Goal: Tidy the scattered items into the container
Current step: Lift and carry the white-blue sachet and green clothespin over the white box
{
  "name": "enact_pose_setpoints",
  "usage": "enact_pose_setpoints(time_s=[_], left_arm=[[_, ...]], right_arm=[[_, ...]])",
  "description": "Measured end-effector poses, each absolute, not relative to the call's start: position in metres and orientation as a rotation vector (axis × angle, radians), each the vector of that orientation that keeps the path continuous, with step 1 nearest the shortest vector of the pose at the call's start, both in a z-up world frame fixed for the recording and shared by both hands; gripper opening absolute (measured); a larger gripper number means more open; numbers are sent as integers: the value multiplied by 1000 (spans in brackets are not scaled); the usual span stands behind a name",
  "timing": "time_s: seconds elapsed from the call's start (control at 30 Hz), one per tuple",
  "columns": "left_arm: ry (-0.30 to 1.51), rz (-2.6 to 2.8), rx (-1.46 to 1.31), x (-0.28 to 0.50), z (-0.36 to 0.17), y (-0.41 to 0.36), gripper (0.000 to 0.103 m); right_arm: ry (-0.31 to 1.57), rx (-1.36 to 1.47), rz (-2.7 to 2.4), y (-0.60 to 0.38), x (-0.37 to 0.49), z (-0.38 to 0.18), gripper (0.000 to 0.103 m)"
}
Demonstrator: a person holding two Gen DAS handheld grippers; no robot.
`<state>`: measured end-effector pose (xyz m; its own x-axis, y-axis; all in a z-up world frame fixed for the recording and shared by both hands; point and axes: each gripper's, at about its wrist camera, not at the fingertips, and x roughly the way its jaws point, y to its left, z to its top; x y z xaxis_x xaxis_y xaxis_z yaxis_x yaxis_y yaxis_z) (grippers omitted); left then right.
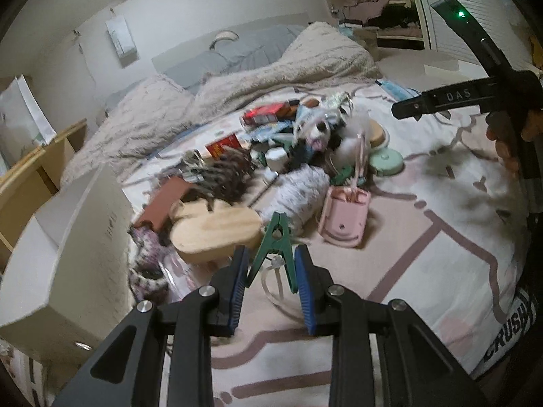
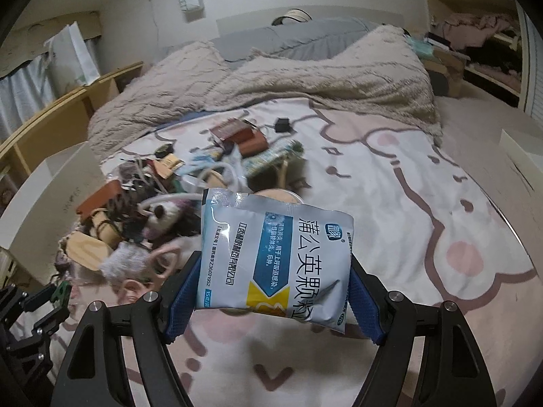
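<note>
Nearest the lens in the right wrist view, the right gripper pinches a white-and-blue medicine sachet across its width, one blue pad on each side edge, so the packet stands up from the jaws with its long axis running away from the camera, over the patterned bedsheet. In the left wrist view, the left gripper has a green clothes peg standing between its blue pads, the peg's closed tip pointing far and its two spread legs pointing near; the pads sit against or just beside those legs, and whether they truly clamp it I cannot tell. The container, a white cardboard box, lies to the left of both tools: it fills the near-left of the left wrist view, its open top just beside the pile, while in the right wrist view only its white wall shows at the far-left edge, beyond the heap. The scattered pile of plush, wooden pieces and small boxes lies between the sachet and the box. So, as I judge it, the left gripper is much the nearer to the container and needs only a short swing leftward, whereas the right must carry the sachet left across the clutter, high enough to clear it, before releasing over the opening.
</note>
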<state>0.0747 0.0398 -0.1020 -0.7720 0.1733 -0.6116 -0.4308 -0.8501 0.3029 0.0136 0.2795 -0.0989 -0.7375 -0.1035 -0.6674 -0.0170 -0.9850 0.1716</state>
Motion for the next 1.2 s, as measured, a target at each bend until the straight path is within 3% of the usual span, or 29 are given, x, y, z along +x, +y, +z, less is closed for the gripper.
enact_pose_setpoints(time_s=[0.57,1.2], left_arm=[[501,2832,-612,44,-10,1,28],[258,3141,-477,4,54,-96,28]], right_arm=[[-81,875,-2782,207,-7,-27,79],[-77,671,-2626,99,-48,44,79]])
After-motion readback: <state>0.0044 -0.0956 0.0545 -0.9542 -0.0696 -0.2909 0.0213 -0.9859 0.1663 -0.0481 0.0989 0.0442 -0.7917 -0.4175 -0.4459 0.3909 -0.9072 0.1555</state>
